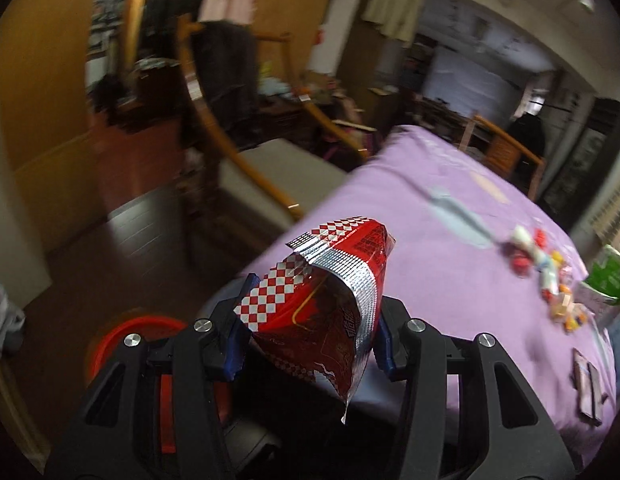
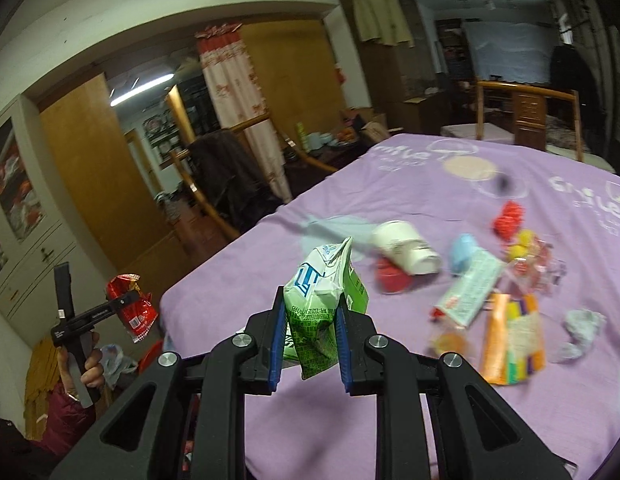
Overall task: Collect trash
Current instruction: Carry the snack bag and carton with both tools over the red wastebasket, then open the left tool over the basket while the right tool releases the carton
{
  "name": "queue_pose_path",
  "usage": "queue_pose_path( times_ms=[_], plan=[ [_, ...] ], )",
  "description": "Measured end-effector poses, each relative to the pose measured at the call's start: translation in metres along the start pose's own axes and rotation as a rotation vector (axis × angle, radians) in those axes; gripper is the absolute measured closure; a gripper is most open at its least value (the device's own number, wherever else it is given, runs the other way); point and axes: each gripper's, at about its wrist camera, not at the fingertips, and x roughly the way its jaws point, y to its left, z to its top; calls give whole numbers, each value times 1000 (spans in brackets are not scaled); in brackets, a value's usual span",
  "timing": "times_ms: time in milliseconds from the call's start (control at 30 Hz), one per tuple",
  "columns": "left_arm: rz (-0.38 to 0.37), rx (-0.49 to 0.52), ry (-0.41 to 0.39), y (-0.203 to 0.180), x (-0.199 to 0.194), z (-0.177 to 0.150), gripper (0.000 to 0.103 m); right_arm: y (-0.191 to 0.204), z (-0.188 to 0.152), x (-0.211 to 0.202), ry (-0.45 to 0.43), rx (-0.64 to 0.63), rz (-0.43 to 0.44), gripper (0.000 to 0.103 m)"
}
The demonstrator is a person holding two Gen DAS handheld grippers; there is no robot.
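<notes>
Two handheld tools, each carrying a piece of trash, beside a counter [image 2: 390, 420] draped in a purple cloth. The left tool [image 1: 310, 340] has its blue-padded fingers partly closed on a torn-open red snack bag [image 1: 330, 300] with a red-and-white checkered edge and silver lining; the bag stands up between the pads, past the counter's edge. Below it on the dark floor sits a red bin [image 1: 129, 336], seen only in part. The right tool [image 2: 310, 344] has its fingers narrowly closed on a crumpled green and white carton [image 2: 324, 308], held above the near part of the counter. In the right wrist view the left tool appears at far left, off the counter, gripped by a hand [image 2: 89, 368] with the red bag in it. More litter lies further along the cloth: a white paper cup [image 2: 406, 246] on its side, a red lid [image 2: 392, 278] just beside it, a blue object [image 2: 464, 252], an orange packet [image 2: 510, 344], and a crumpled grey paper ball [image 2: 582, 330]. Wooden chairs and cabinets stand behind.
</notes>
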Motion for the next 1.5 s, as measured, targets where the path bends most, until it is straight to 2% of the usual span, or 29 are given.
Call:
queue_pose_path(
  times_ms=[100,167,200,233,267,333,367,433,600,733,867,900,933,967,1133,1233,1367,1500],
  plan=[
    [85,-66,44,58,2,-16,53,38,6,23,33,-40,37,81],
    [120,-101,80,91,7,-27,49,62,9,39,64,-65,70,81],
    [139,-121,95,108,6,-33,45,74,10,47,82,-79,85,81],
    [152,-138,108,120,6,-37,33,83,11,55,98,-91,96,81],
    [171,-158,116,130,7,-43,29,95,10,63,118,-106,112,81],
    [207,-184,117,148,3,-55,28,122,8,81,160,-137,144,81],
    [231,-197,114,156,-1,-60,24,131,7,87,177,-150,160,81],
    [268,-231,96,169,-8,-68,20,162,5,102,214,-186,197,81],
    [318,-326,65,203,-26,-80,20,221,-11,144,302,-268,284,81],
    [400,-347,43,210,-30,-78,20,274,-27,189,382,-338,361,81],
    [446,-349,21,215,-30,-77,18,330,-38,234,433,-382,440,80],
    [451,-349,16,216,-31,-76,17,339,-39,243,441,-384,461,75],
    [453,-349,11,217,-34,-76,16,351,-40,253,448,-380,463,54],
    [454,-346,7,216,-35,-75,16,355,-43,258,444,-372,455,44],
    [462,-327,-14,211,-40,-74,12,345,-46,259,434,-329,435,44],
    [444,-317,-8,203,-36,-73,12,317,-42,247,401,-292,393,43],
    [428,-281,-2,185,-33,-67,12,275,-39,229,339,-232,334,27],
    [374,-244,-5,160,-32,-60,12,237,-33,203,272,-195,277,19]
  ],
)
